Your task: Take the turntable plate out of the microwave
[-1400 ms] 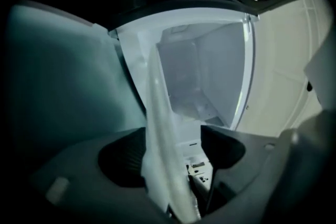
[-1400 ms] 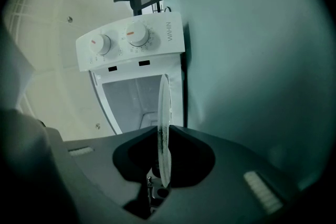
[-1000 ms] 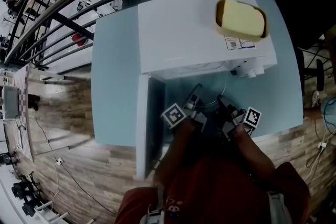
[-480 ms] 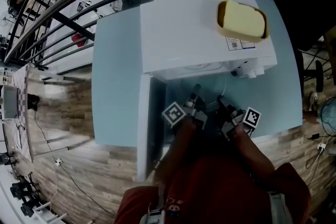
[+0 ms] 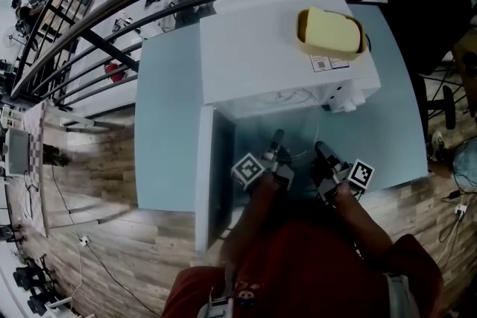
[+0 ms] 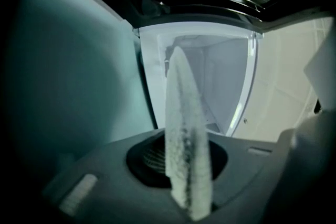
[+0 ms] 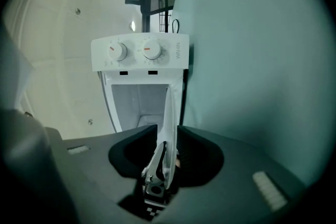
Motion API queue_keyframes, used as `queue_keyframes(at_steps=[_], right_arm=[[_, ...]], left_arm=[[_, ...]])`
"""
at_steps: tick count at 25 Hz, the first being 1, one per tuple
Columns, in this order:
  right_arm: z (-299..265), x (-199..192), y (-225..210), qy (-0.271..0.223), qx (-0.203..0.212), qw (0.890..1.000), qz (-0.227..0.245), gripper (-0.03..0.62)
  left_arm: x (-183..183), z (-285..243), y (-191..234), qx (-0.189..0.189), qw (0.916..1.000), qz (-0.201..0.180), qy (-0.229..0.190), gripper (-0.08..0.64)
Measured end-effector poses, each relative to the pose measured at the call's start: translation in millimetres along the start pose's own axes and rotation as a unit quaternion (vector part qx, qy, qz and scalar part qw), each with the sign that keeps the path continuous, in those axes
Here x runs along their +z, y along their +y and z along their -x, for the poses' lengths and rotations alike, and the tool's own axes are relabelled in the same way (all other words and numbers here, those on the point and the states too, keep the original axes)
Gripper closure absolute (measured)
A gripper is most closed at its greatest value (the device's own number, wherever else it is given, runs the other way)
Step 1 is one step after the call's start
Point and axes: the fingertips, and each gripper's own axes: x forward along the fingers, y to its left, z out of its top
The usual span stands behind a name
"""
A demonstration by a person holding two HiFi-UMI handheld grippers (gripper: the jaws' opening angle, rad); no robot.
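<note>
Since the glass turntable plate [image 6: 184,128] is wide and slick, both grippers sit at its near rim, side by side, just in front of the open mouth of the microwave [image 5: 276,48]. On the left gripper [image 5: 276,139] the fingers are clamped on the plate, whose rim runs edge-on up between them. On the right gripper [image 5: 322,153] the fingers have just been opening and stand part open. The plate edge is in the gap, but the pads look off it, so the weight is likely on the left alone.

The plate is out of the cavity, over the counter [image 5: 164,123], between the microwave front and the person. The cavity looks empty in both gripper views. The door [image 5: 203,175] is swung out on the left toward the near side, which leaves the pull-out path free. A yellow block [image 5: 328,32] sits on the microwave top, far right, out of the way.

Judgement: removal is mostly done, and the right looks to be letting go or regripping. Risk: a one-sided rim hold on glass may tip or slip.
</note>
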Motion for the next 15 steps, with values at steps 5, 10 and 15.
queue_keyframes(at_steps=[5, 10, 15], right_arm=[[28.4, -9.9, 5.2, 0.001, -0.003, 1.000, 0.022, 0.489], [63.0, -16.5, 7.4, -0.002, -0.012, 0.999, 0.050, 0.489], [89.6, -18.4, 12.3, -0.004, -0.016, 0.998, 0.057, 0.489]], left_arm=[[-11.6, 23.9, -5.6, 0.005, 0.9999, -0.008, -0.011, 0.529], [-26.4, 49.6, -15.7, 0.010, 0.9996, -0.008, -0.026, 0.529], [-45.2, 72.5, -25.3, 0.013, 0.9994, -0.019, -0.027, 0.529]])
